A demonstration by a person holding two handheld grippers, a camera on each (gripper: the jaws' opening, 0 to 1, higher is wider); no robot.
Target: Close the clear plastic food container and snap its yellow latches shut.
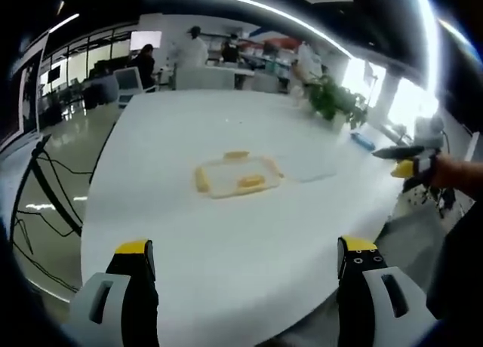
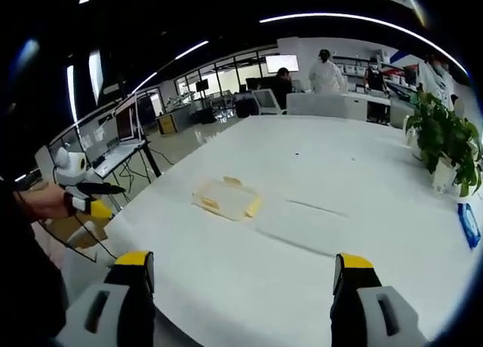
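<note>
Both grippers hover at the near edge of the white table [image 1: 226, 121], well apart from the target. The left gripper [image 1: 245, 258] has its jaws spread wide, nothing between them; the right gripper [image 2: 236, 268] is just as wide open and empty. The clear container [image 1: 238, 175] lies flat mid-table, its long axis running across the left gripper view, yellow latches [image 1: 201, 179] at its sides. In the right gripper view the container [image 2: 226, 198] sits ahead, left of centre. A potted plant [image 2: 445, 139] stands at the table's far right.
</note>
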